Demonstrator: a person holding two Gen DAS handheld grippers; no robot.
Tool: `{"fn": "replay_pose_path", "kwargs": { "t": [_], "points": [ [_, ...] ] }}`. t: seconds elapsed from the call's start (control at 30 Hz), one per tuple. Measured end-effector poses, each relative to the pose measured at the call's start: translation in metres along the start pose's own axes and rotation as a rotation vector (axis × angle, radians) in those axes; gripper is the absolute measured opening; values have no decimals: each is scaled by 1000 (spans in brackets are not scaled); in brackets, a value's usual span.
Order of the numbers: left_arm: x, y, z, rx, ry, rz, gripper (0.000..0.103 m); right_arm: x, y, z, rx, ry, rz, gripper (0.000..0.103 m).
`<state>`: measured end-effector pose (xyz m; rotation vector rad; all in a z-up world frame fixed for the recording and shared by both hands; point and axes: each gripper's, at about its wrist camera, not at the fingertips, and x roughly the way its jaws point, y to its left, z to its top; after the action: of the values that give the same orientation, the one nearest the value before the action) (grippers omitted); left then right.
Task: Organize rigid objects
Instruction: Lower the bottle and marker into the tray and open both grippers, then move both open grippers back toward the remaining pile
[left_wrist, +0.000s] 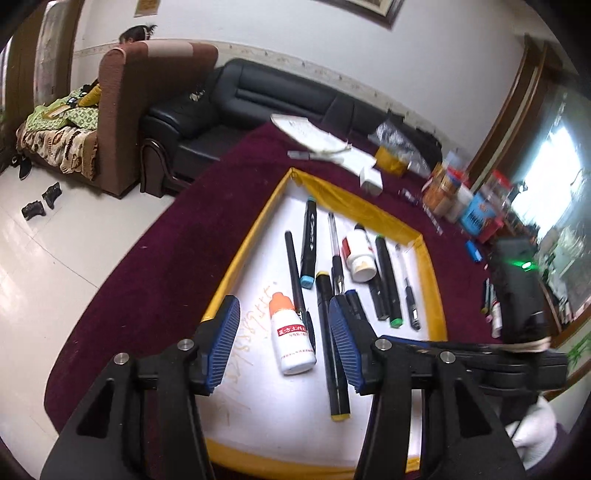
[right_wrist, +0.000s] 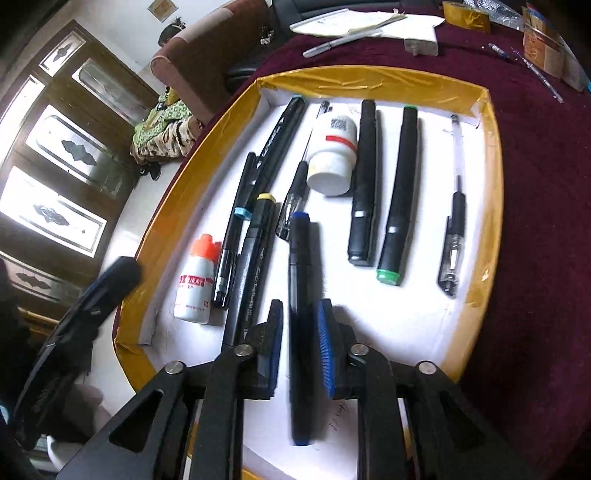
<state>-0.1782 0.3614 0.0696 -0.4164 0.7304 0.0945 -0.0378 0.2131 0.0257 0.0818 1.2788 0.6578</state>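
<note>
The blue-tipped marker (right_wrist: 301, 295) is lying lengthwise in the white tray (right_wrist: 369, 79) with the yellow taped rim, and it's being straddled by the right claw (right_wrist: 301, 308), which is set narrow around it; whether the pads are actually pressing on it can't be told, it's too blurry. The left claw (left_wrist: 283, 304) is being held open with nothing gripped, over the orange-capped white bottle (left_wrist: 291, 339) and the yellow-tipped marker (left_wrist: 330, 339) just beside it. The whole tray is being carried by the maroon-covered table (right_wrist: 535, 221).

Yellow-rimmed white tray (right_wrist: 491, 155) (maroon cloth (right_wrist: 535, 221) beneath), orange-capped white bottle (right_wrist: 194, 288)
</note>
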Motion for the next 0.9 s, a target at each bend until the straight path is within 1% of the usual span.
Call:
{"fn": "replay_pose_path", "kwargs": {
  "t": [0.03,0.1,0.2,0.27,0.3,0.33,0.37,0.5,0.6,0.67,0.77,0.8,0.83,0.87,0.9],
  "points": [
    [-5,3,0,-9,-16,-5,49,1,1,0,-8,0,-2,23],
    [-12,6,0,-20,-38,-6,49,1,5,-1,-29,3,-15,25],
    [-21,12,-2,-31,-66,-4,49,3,11,-1,-72,3,-50,26],
    [-21,13,-4,-36,-64,-4,49,4,17,-1,-110,0,-86,26],
    [-20,13,-5,-40,-57,-6,49,3,20,-1,-122,1,-98,24],
    [-19,13,-5,-41,-50,-11,49,5,23,1,-124,5,-98,19],
    [-19,12,-6,-42,-46,-14,49,7,24,3,-120,12,-97,18],
    [-20,3,-8,-24,-38,-19,49,15,32,15,-84,31,-60,17],
    [-21,-6,-7,-16,-36,-22,49,21,37,19,-82,31,-41,17],
    [-23,-11,-8,-8,-37,-25,49,21,37,21,-85,33,-13,17],
    [-26,-21,-8,15,-39,-24,50,3,26,15,-63,9,38,18],
    [-27,-24,-9,22,-41,-26,50,-13,17,15,-61,-22,58,18],
    [-27,-29,-8,31,-43,-30,50,-27,10,15,-65,-54,60,18],
    [-27,-32,-9,38,-46,-33,50,-39,4,14,-69,-84,53,18],
    [-27,-39,-9,50,-48,-46,50,-63,-9,13,-77,-144,30,19]
  ]
}}
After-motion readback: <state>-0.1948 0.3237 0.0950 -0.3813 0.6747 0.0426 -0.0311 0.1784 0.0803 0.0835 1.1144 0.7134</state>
